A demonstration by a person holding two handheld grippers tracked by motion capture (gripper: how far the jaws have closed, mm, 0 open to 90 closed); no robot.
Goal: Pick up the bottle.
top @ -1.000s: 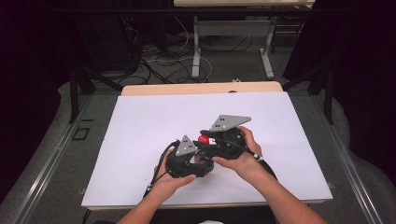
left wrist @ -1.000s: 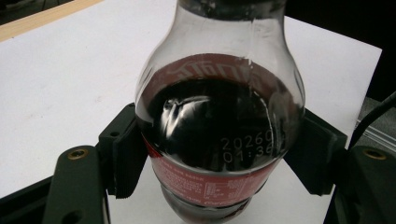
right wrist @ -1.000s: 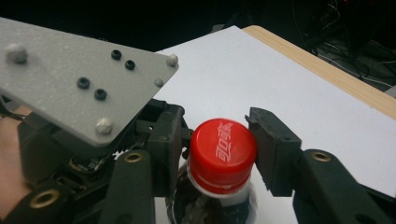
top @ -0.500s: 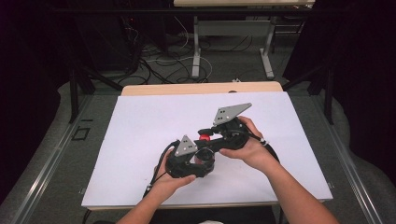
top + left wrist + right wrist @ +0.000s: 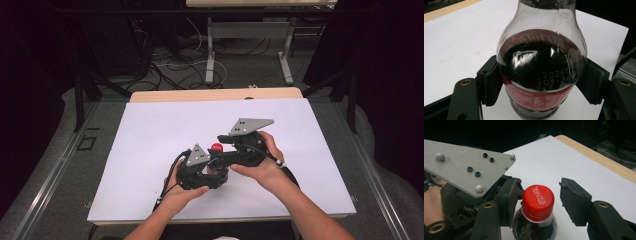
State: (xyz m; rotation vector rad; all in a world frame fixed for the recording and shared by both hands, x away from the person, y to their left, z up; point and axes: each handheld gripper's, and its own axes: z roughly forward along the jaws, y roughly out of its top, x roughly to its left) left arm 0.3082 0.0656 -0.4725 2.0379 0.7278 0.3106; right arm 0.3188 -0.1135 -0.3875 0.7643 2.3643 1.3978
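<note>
The clear plastic cola bottle (image 5: 541, 72) sits clenched between the left claw (image 5: 541, 85) pads. Its red screw cap (image 5: 538, 202) stands between the released right claw (image 5: 541, 202) jaws, which have just been opening.

White sheet (image 5: 150, 150) on wood table (image 5: 200, 94); cables (image 5: 175, 65), table legs (image 5: 210, 50) behind.

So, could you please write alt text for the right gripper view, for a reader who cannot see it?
A red bottle cap on a bottle of dark drink sits between the right gripper's two black fingers, which have just been opening; a clear gap shows on one side. Behind, the left gripper with its grey plate is near the bottle, over a white table sheet.
</note>
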